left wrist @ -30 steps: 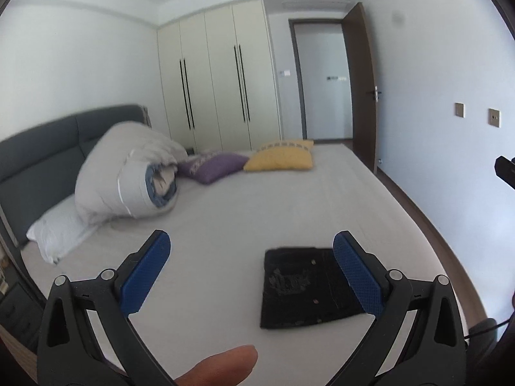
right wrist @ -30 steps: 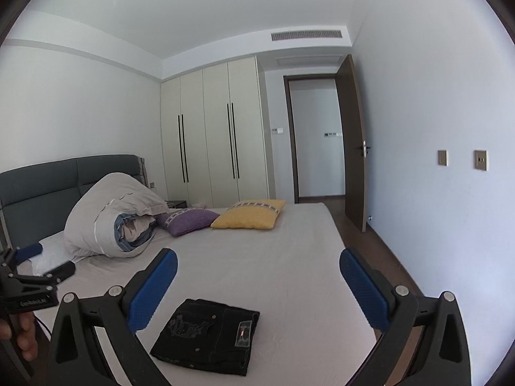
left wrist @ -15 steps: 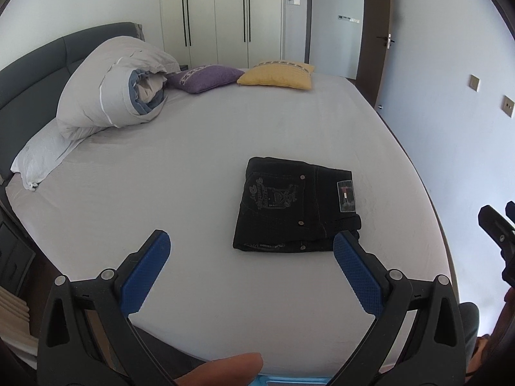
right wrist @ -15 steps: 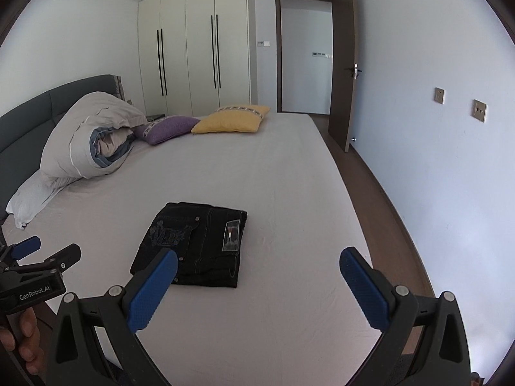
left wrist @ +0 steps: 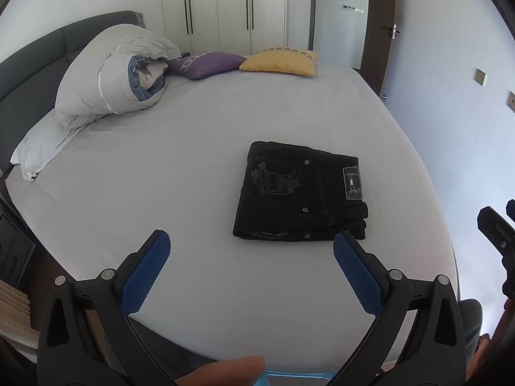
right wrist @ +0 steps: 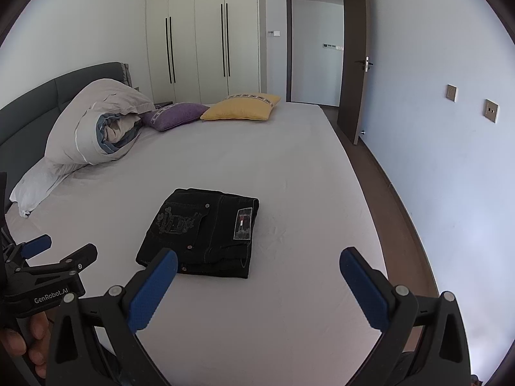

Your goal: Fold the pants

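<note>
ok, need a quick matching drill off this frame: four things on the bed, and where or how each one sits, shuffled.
Things:
1. black folded denim pants
2. purple square cushion
3. yellow square cushion
4. grey rolled-up duvet

Place or state:
A. against the dark headboard, over a white pillow
B. far edge of the bed, nearest the open door
C. flat in a compact stack, nearest both open tools
D. between the duvet and the other cushion

Pairs: 1-C, 2-D, 3-B, 4-A

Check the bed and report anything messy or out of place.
Only the bundled grey duvet heaped by the dark headboard looks untidy. The folded black pants lie flat and squared on the sheet.
</note>
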{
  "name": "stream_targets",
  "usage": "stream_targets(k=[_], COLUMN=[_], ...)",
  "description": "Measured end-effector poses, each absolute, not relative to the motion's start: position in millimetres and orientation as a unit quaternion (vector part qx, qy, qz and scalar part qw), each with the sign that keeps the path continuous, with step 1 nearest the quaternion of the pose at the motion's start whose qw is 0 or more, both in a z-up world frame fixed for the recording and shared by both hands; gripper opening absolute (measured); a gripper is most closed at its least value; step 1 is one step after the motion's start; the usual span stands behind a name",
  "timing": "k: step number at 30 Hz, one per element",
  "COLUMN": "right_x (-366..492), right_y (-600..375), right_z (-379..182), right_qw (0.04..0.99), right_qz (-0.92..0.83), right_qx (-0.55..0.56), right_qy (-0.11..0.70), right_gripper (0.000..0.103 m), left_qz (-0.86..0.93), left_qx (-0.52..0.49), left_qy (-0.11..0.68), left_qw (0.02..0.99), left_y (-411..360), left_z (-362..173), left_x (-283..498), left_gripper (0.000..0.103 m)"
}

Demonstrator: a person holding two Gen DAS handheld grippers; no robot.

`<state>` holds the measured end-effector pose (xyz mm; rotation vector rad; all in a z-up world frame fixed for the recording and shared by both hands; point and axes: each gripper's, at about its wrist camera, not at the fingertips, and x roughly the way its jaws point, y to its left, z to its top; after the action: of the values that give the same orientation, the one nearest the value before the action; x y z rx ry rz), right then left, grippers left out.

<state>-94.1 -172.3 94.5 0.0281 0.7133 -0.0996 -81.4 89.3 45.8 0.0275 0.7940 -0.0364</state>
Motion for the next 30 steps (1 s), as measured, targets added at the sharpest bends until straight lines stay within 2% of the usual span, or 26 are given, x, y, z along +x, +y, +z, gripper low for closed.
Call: stream_targets(k=[30], right_x=[-92.7], right_y=[-164.8], right_z=[87.7], right_qw=[0.932], right_qz=[-0.044], right_qx=[0.01], right_qy=[0.359], right_gripper=[0.103], left_qz=[-0.018], left_qx=[0.017], left_qy=[0.395], left_qw=[0.919], left_y=[93.6], left_z=[37.6], left_x=[-83.1], left_gripper=[0.103])
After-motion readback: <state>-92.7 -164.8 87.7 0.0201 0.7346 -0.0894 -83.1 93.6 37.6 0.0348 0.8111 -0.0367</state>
